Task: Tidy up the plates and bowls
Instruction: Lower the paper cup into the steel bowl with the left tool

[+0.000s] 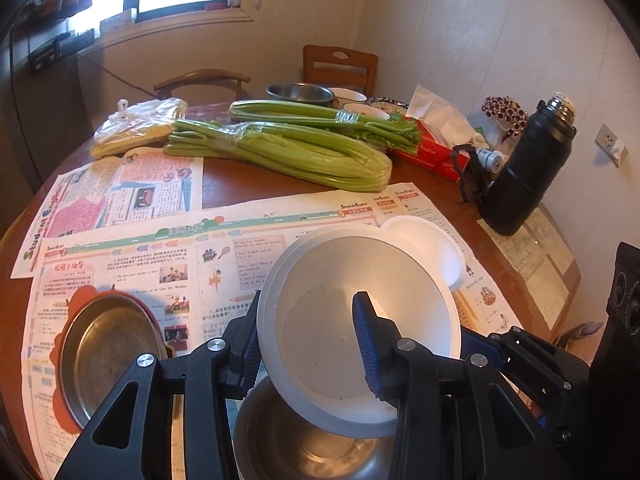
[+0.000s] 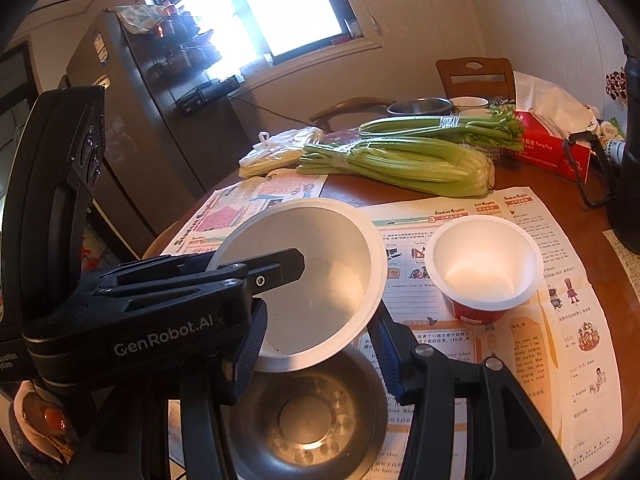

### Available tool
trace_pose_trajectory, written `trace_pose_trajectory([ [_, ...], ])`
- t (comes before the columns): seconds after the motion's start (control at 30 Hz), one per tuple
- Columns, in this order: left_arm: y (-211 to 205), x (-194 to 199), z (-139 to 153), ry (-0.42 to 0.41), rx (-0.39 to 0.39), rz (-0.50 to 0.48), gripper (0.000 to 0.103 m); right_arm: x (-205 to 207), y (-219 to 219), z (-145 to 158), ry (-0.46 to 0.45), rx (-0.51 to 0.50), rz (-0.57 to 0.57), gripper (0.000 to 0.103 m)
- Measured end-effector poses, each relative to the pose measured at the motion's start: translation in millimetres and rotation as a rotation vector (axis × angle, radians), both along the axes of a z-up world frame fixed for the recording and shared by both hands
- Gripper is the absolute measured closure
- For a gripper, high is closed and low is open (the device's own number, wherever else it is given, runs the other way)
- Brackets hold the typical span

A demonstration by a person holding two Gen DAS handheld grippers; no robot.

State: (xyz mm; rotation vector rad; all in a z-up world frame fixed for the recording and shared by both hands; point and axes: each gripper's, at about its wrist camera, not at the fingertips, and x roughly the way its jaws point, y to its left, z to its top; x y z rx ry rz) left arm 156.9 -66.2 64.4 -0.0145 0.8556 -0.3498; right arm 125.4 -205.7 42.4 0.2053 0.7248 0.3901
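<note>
White plastic fills the near view: the white bowl (image 1: pixel 400 276) is tipped up with its mouth toward the cameras, clear of the table. The left gripper (image 1: pixel 308 320) pinches its wall, one finger outside the rim and the other inside the hollow. The right gripper (image 2: pixel 320 320) stands partly spread, its fingers straddling the bowl's lower edge; I cannot tell whether its pads press on anything.

Directly under both tools sits a steel bowl (image 2: pixel 304 412), upright and empty, on the newspaper (image 1: pixel 160 256). Left of the left gripper lies a steel plate (image 1: pixel 100 352) in a red holder. Ahead and right of the right gripper stands a cup (image 2: pixel 484 256), white inside and red outside, apart from the white bowl.

Beyond the paper lie bundles of celery (image 1: pixel 300 152), and past them, at the far edge, another steel bowl (image 1: pixel 300 92) beside white dishes.

The step in hand looks like a carry: the white bowl is lifted and waits for a place in a stack. The steel bowl below seems the likely seat, though that is a guess. The next move calls for levelling the white bowl, centring it over its target, lowering it until it sits, and only then parting the left fingers, because the thin wall could flex or slip from a one-sided pinch.
</note>
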Motion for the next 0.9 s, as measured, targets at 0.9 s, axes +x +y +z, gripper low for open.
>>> trace_pose_trajectory([
  [0.9, 27.2, -58.6, -29.2, 0.023, -0.030, 0.054, 0.059, -51.9, 23.9, -19.2, 0.030, -0.064, 0.081, 0.051],
])
